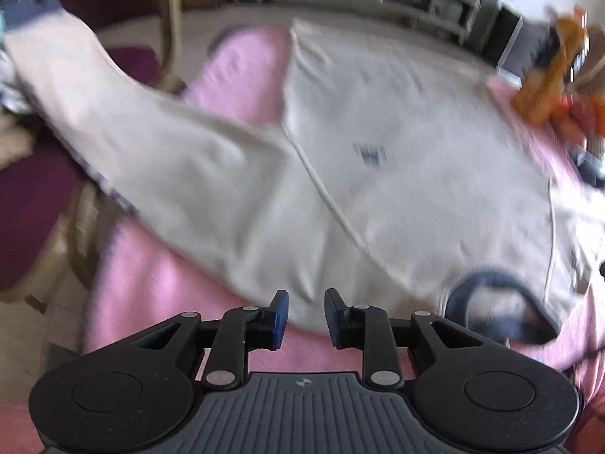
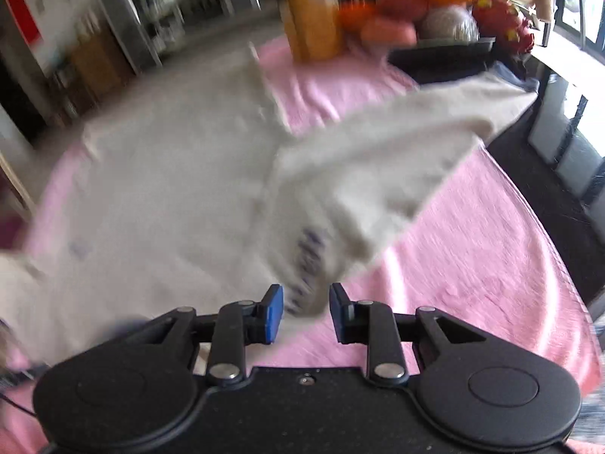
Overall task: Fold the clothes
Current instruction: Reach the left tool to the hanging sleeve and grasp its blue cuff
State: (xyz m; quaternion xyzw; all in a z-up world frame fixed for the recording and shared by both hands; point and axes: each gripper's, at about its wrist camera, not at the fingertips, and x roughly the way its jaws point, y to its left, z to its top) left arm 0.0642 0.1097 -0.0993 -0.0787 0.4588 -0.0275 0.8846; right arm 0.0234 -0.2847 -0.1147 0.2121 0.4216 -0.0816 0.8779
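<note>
Pink cloth (image 2: pixel 472 265) under cream sweatshirt (image 1: pixel 378 132) — shelving (image 1: pixel 416 3) behind.

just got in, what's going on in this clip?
A person with a handheld gripper in each hand is folding a cream sweatshirt spread flat on a pink tablecloth. Both sleeves are out to the sides, so no fold shows yet. The left gripper is open at the near edge of the shirt by the left sleeve, gripping nothing. The right gripper is open too, with the shoulder fabric by the right sleeve lying between its fingers. Both frames are motion-blurred.
</note>
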